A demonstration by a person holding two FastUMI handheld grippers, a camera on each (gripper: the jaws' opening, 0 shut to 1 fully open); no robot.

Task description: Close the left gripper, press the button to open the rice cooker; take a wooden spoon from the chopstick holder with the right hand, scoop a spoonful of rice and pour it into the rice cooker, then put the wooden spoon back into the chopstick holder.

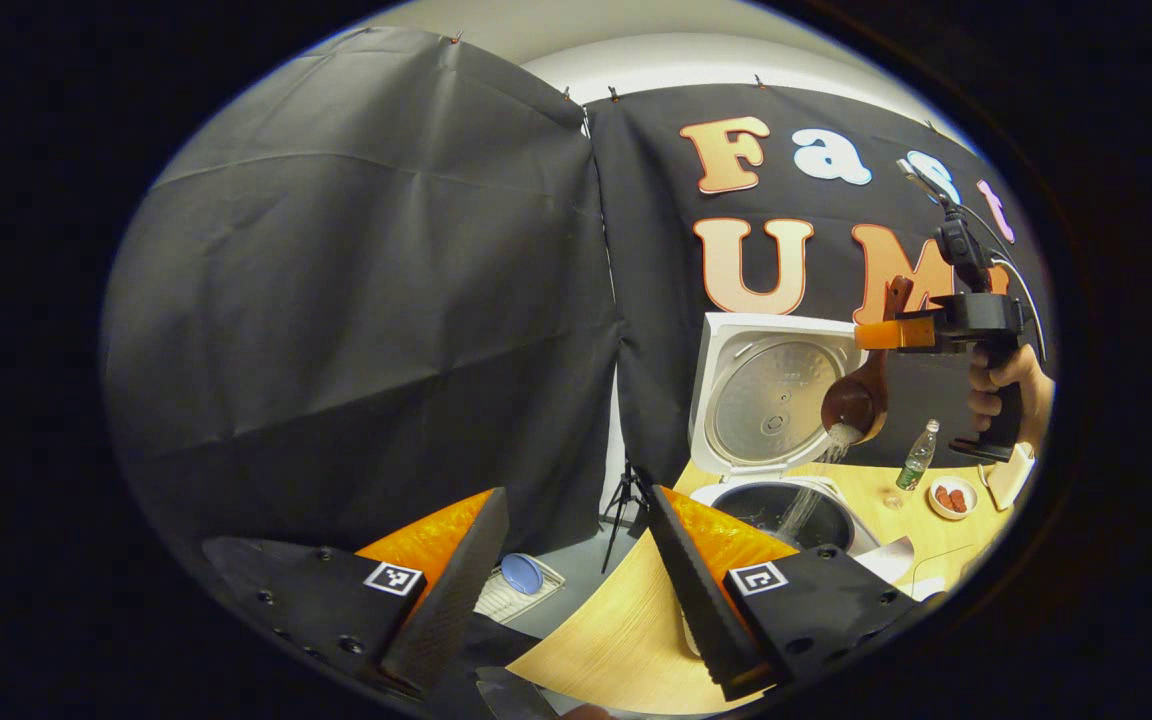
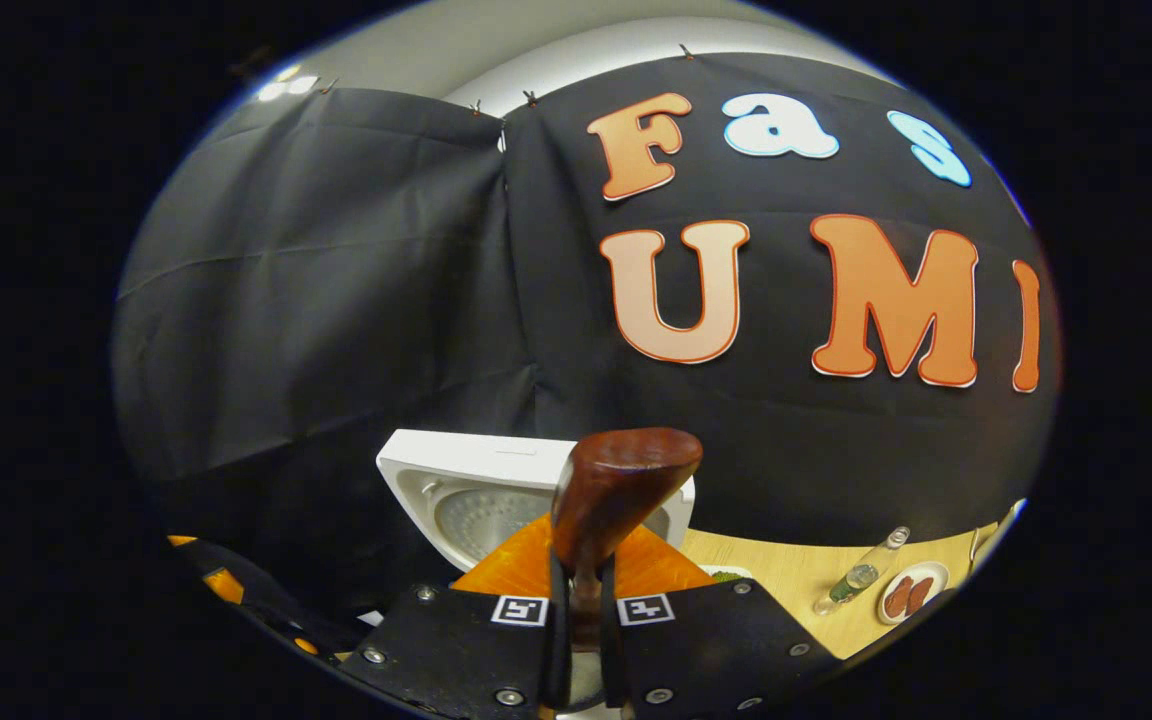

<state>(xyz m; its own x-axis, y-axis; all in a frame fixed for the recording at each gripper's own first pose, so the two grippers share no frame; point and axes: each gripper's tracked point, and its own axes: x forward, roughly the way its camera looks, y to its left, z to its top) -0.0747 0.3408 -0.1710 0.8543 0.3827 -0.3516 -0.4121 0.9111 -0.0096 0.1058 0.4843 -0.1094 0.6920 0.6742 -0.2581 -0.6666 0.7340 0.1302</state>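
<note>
The white rice cooker (image 1: 736,345) stands open on the table, its lid (image 1: 776,395) upright and its dark pot (image 1: 781,510) below. Above the pot, my right gripper (image 1: 886,333) is shut on the handle of a brown wooden spoon (image 1: 856,400), which is tilted down. A stream of rice (image 1: 816,480) falls from it into the pot. In the right gripper view, my right gripper (image 2: 581,580) clamps the spoon (image 2: 621,490) in front of the cooker lid (image 2: 466,500). My left gripper (image 1: 576,590) stands open to the left of the cooker, holding nothing.
A hand (image 1: 1001,385) holds the right gripper's grip. On the wooden table (image 1: 626,640), right of the cooker, are a small bottle (image 1: 918,457) and a dish (image 1: 953,497) with red pieces. Below the table edge are a tripod (image 1: 626,500) and a blue plate (image 1: 521,575).
</note>
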